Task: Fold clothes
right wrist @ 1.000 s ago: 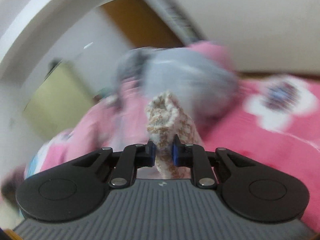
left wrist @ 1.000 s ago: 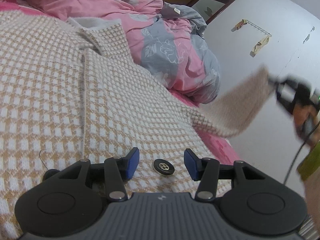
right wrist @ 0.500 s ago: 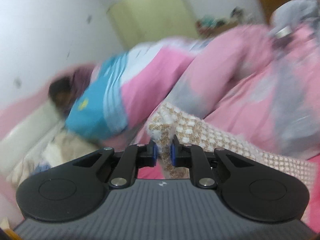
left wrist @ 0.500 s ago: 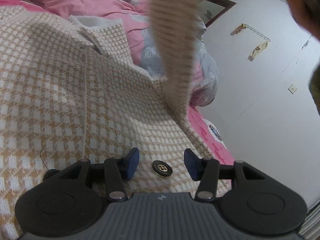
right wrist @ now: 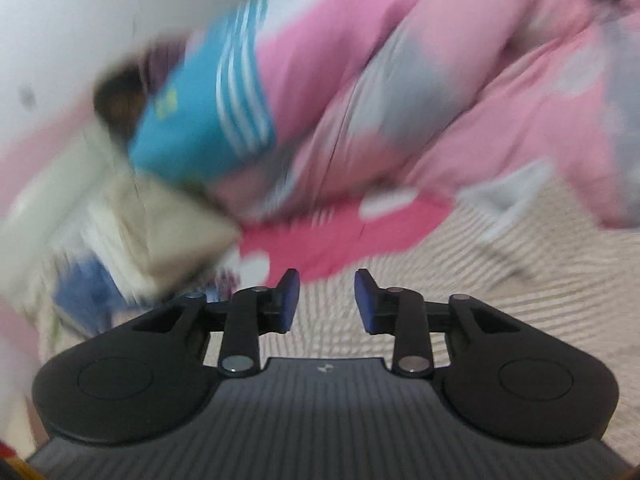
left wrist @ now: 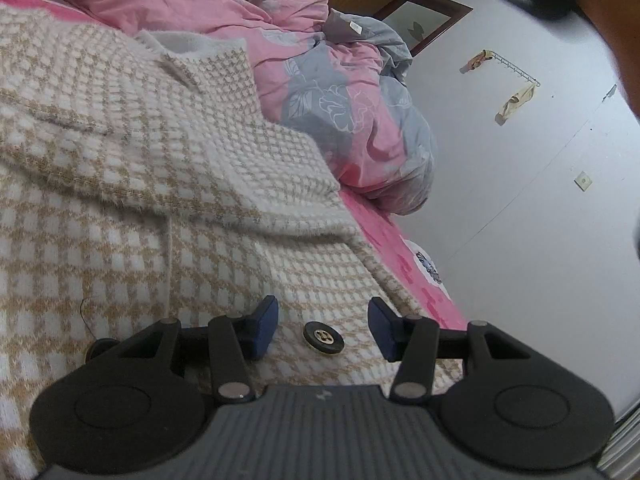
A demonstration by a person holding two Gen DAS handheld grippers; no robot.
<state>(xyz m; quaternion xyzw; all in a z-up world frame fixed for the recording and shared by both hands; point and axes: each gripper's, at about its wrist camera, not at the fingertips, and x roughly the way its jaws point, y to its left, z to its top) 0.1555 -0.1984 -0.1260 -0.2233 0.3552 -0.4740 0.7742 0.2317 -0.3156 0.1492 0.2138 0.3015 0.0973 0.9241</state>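
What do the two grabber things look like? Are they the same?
Yes, they match. The left gripper and the right gripper each have a dark grey ribbed body with a tiny pale mark at its front edge. Either side of it sits a rounded black housing with a circle pressed in. Black link arms with silver pivot pins carry jaws faced with blue pads. No cables or sleeves show clearly.

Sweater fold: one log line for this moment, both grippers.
sweater: sleeve folded across body | left gripper: open, straddling button | right gripper: opening, empty
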